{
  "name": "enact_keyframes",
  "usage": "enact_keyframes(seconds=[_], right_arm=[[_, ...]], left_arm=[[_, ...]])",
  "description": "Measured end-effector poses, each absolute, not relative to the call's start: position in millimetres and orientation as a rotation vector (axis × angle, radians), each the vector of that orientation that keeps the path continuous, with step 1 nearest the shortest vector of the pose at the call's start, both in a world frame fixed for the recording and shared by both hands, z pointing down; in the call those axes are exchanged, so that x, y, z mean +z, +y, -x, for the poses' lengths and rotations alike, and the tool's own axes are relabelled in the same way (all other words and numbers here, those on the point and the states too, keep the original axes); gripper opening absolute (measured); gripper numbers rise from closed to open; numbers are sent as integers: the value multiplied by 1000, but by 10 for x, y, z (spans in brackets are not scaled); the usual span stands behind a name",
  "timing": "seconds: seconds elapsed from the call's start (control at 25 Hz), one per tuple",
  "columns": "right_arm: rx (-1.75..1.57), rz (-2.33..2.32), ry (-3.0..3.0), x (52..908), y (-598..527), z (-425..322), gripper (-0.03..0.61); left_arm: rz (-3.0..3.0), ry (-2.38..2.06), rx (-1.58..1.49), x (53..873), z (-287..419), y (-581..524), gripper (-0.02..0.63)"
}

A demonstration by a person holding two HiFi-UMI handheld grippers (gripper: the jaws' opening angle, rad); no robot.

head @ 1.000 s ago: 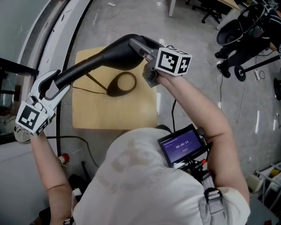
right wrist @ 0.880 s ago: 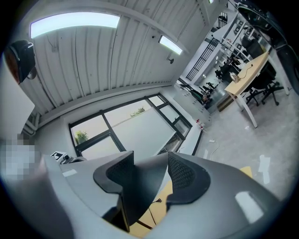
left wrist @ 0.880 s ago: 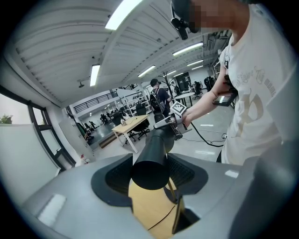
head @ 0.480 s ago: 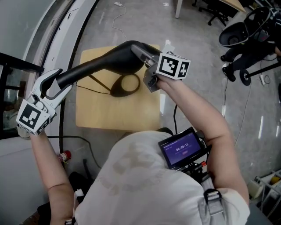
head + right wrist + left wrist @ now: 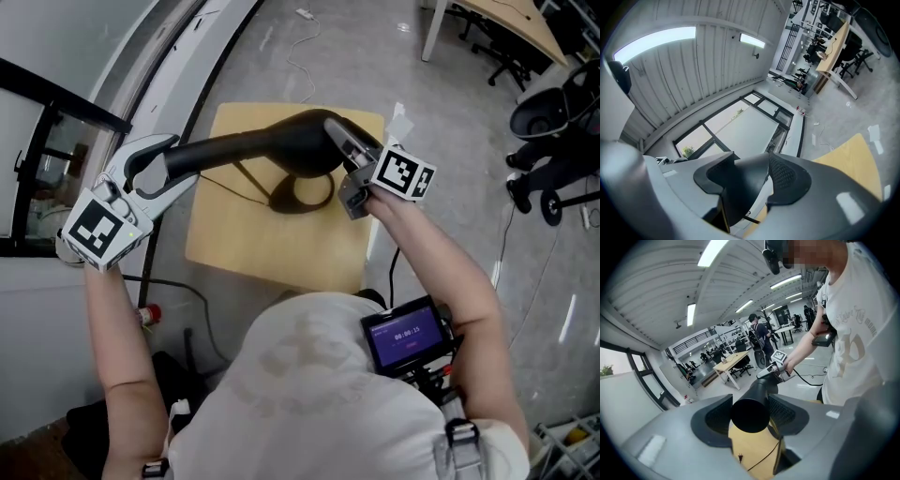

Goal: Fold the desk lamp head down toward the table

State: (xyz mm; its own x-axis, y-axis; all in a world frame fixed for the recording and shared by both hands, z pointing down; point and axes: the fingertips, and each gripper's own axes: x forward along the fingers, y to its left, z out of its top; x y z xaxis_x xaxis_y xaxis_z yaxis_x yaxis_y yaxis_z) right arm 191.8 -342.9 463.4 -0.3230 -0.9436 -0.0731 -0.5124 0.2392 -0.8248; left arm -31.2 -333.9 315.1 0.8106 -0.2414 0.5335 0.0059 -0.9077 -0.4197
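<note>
Head view: desk lamp stands by its base on the tabletop, upper centre, between left gripper and right gripper.

Left gripper view: jaws pinch the round stem; brace it firmly.

Right gripper view: jaws clamp the flat end; that end should go down slowly.

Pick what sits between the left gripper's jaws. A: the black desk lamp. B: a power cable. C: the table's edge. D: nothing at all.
A: in the left gripper view, the round end of the black desk lamp fills the gap between the pads of the left gripper.
</note>
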Motion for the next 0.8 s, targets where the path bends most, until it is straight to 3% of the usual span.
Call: enact_keyframes(seconds=[0.8], right_arm=[[-1159, 1134, 1894, 5046, -3458, -1570, 242]], left_arm=[[2535, 217, -936, 3061, 231, -3265, 256]])
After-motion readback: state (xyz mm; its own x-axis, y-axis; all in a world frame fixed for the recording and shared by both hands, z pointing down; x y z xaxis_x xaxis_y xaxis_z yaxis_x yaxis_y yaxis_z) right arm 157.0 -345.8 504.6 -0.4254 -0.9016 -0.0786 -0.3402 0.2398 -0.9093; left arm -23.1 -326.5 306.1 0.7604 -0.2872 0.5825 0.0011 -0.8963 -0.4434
